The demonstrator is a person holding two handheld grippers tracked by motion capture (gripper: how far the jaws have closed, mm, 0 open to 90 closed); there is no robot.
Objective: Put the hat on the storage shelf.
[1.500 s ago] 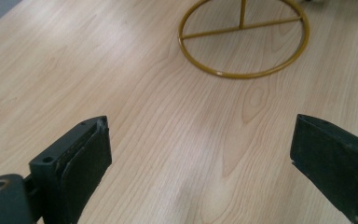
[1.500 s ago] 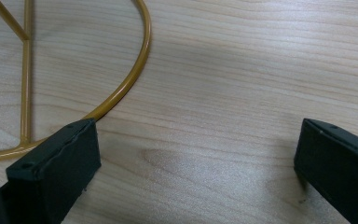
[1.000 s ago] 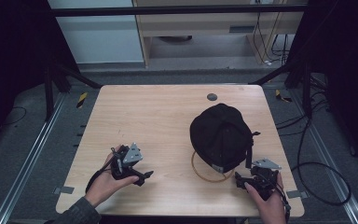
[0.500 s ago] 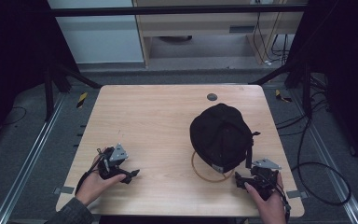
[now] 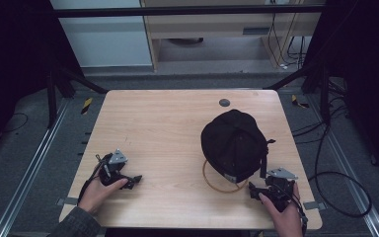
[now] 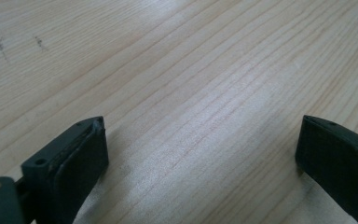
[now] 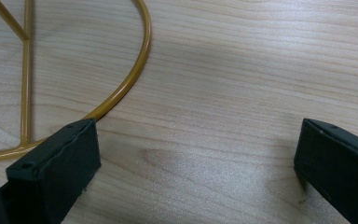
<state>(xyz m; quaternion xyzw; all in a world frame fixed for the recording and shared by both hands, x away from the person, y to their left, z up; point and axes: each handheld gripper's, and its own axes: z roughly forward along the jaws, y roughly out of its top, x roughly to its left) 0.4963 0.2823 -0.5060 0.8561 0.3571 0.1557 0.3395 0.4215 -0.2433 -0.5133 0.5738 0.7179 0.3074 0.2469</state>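
Our right gripper (image 7: 198, 158) stands wide open and empty, its left jaw just beside the yellow wire ring (image 7: 135, 74) under the black cap (image 5: 234, 143). We judge a low, level approach best. Our left gripper (image 6: 200, 158), equally spread and empty, rests well apart.

High view: fixed overhead on the person's side, looking forward and down; takes in the whole wooden table (image 5: 168, 133), floor and shelving beyond. Both hands enter at the bottom edge.

Left gripper view: rides the left gripper (image 5: 128, 178), looks along its jaws, very close and low over bare tabletop.

Right gripper view: rides the right gripper (image 5: 254, 190), same close low angle, facing the yellow wire ring (image 7: 121, 88).

Overlap: that ring (image 5: 222, 185) and the wood surface also appear in the high view, at the table's near right.
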